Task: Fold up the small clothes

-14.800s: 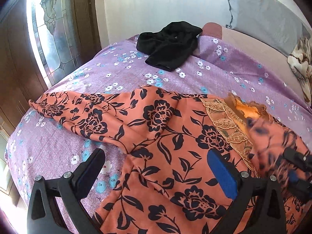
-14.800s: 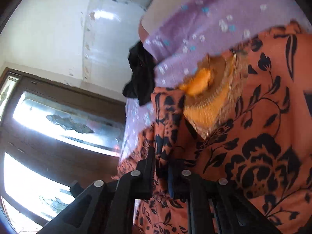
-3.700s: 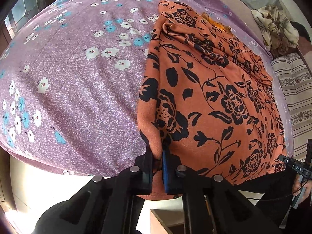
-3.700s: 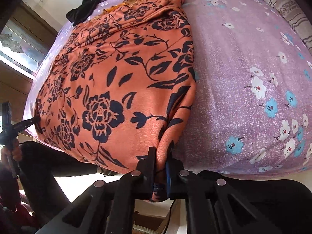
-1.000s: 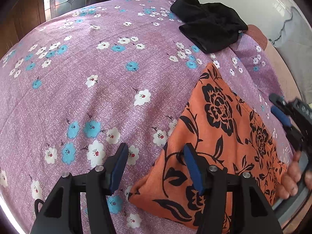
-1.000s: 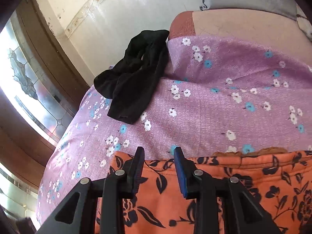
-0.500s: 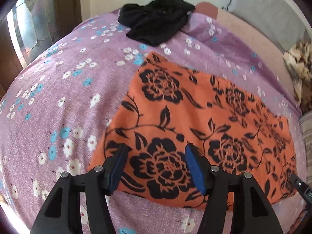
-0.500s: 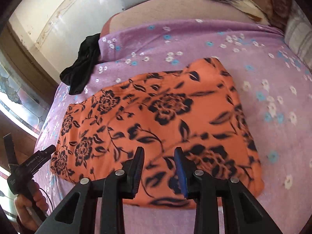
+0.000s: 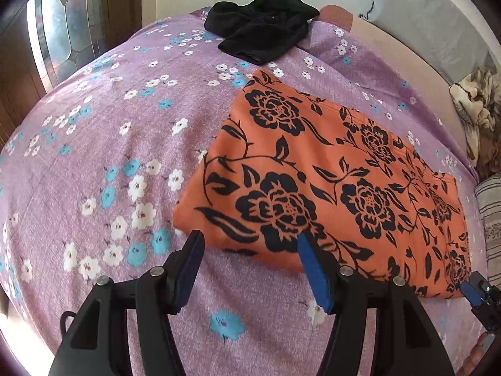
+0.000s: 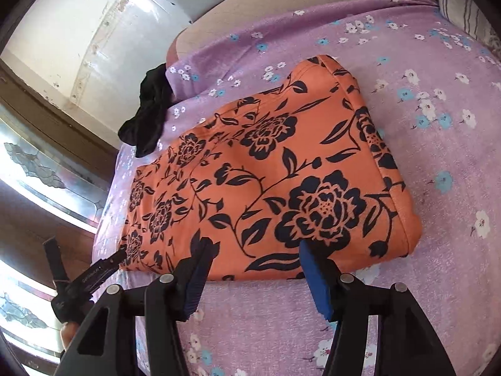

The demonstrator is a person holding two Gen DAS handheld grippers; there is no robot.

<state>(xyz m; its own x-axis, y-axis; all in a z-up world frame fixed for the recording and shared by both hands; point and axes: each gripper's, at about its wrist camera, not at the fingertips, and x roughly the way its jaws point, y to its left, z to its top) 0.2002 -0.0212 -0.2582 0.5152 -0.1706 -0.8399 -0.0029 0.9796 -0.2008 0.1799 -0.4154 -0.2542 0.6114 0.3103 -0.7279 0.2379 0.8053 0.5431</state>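
Note:
An orange garment with black flowers [image 9: 338, 169] lies folded into a flat rectangle on the purple flowered bedsheet [image 9: 103, 144]. It also shows in the right wrist view [image 10: 266, 175]. My left gripper [image 9: 250, 266] is open and empty, just short of the garment's near left edge. My right gripper [image 10: 255, 269] is open and empty at the garment's near edge. The right gripper's tip shows in the left wrist view [image 9: 479, 297], and the left gripper shows in the right wrist view [image 10: 90, 275].
A black garment [image 9: 263, 28] lies crumpled at the far end of the bed, also in the right wrist view [image 10: 147, 116]. A patterned blanket [image 9: 479, 106] and a striped pillow [image 9: 491, 219] lie at the right. A stained-glass door [image 9: 62, 31] stands left.
Both grippers have drawn back toward the garment's near edge. The right gripper has opened wider. The folded garment lies as before.

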